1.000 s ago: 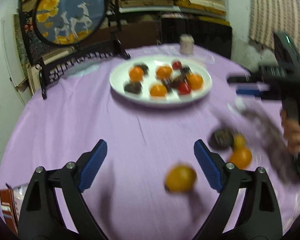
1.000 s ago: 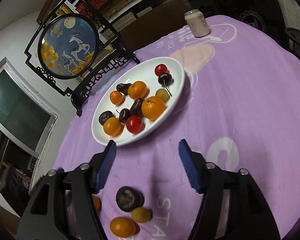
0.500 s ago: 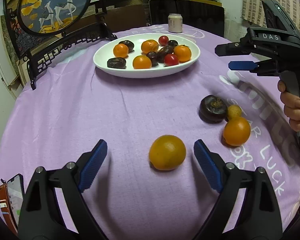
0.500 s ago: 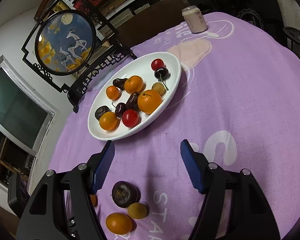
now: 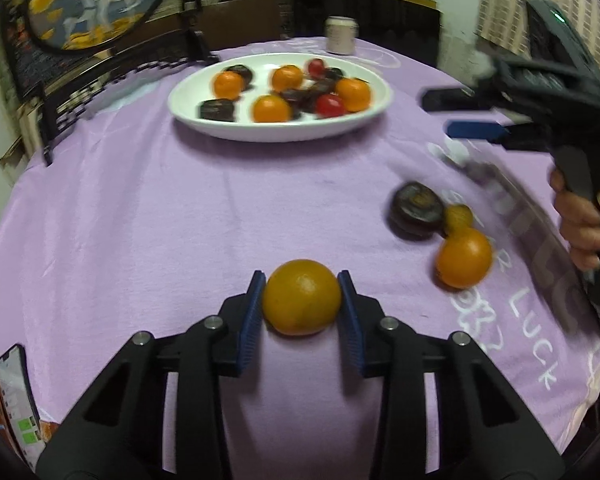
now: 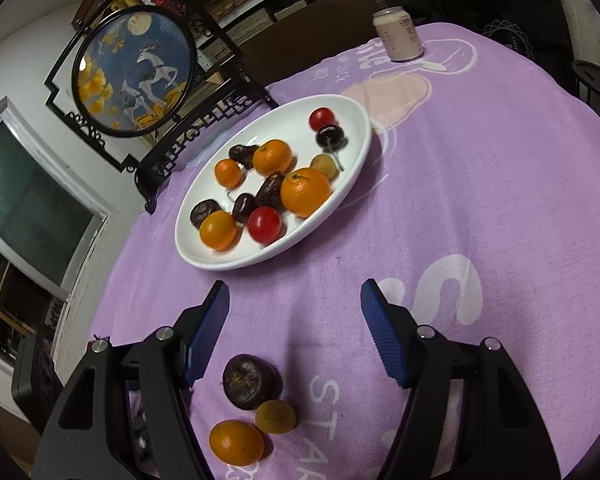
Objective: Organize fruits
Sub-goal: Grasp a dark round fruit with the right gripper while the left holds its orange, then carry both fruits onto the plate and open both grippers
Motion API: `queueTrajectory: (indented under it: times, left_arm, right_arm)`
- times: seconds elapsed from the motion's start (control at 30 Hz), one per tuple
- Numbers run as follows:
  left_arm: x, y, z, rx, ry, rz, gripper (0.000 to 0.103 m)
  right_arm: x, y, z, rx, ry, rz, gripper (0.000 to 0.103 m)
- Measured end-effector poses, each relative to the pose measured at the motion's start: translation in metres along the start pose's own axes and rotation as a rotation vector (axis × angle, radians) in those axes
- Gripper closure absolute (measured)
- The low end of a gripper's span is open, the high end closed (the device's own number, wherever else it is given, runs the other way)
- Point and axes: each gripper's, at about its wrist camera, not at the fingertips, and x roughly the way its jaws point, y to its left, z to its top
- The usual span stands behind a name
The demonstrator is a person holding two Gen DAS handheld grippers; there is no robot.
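An orange (image 5: 302,300) lies on the purple cloth between the blue pads of my left gripper (image 5: 301,276). Its jaws are closing and both pads touch the orange's sides. To the right lie a dark fruit (image 5: 416,210), a small yellow fruit (image 5: 458,218) and another orange (image 5: 464,258). My right gripper (image 6: 294,292) hangs open above the cloth, with nothing between its fingers. Just below it lie the same dark fruit (image 6: 251,380), yellow fruit (image 6: 275,416) and orange (image 6: 236,442). A white plate (image 6: 356,128) farther back holds several oranges, dark fruits and red ones.
A drink can (image 6: 398,34) stands beyond the plate. A round painted screen (image 6: 134,70) on a black stand sits at the table's far left edge. A phone (image 5: 14,396) lies at the near left. A hand (image 5: 584,216) holds the right gripper (image 5: 440,114).
My left gripper's jaws have come together from wide open onto the orange that lay between them. The right gripper keeps its place and its opening.
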Motion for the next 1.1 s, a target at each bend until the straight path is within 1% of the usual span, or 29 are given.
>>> queueTrajectory:
  times: [0.1,0.17,0.23,0.3,0.43,0.53,0.57,0.63,0.73,0.8,1.1]
  left_arm:
    - [0.0,0.019,0.002,-0.077,-0.006,0.045,0.066]
    - [0.001,0.028,0.003,-0.108,-0.01,0.099,0.066]
    - [0.001,0.033,0.004,-0.128,-0.011,0.102,0.066]
    - [0.001,0.034,0.004,-0.127,-0.008,0.108,0.066]
    - [0.002,0.032,0.004,-0.116,-0.005,0.115,0.066]
    - [0.003,0.032,0.003,-0.118,-0.002,0.115,0.066]
    - [0.003,0.031,0.003,-0.116,-0.001,0.117,0.066]
    - [0.003,0.031,0.003,-0.113,0.001,0.12,0.066]
    - [0.004,0.031,0.003,-0.111,0.002,0.121,0.066]
    - [0.004,0.031,0.003,-0.109,0.003,0.122,0.066]
    - [0.006,0.031,0.004,-0.108,0.01,0.113,0.065]
  right_arm:
    - [0.004,0.014,-0.008,-0.066,0.036,0.016,0.034]
    - [0.006,0.024,-0.014,-0.115,0.055,0.021,0.035]
    - [0.007,0.035,-0.023,-0.177,0.071,0.011,0.035]
    - [0.009,0.044,-0.032,-0.231,0.08,-0.006,0.035]
    - [0.016,0.061,-0.05,-0.358,0.088,-0.095,0.035]
    - [0.023,0.067,-0.059,-0.418,0.094,-0.146,0.035]
    - [0.025,0.068,-0.062,-0.432,0.095,-0.16,0.036]
    - [0.029,0.07,-0.067,-0.462,0.103,-0.179,0.043]
    - [0.031,0.073,-0.071,-0.493,0.092,-0.205,0.056]
    - [0.03,0.072,-0.07,-0.489,0.084,-0.199,0.06]
    - [0.028,0.07,-0.068,-0.472,0.078,-0.184,0.062]
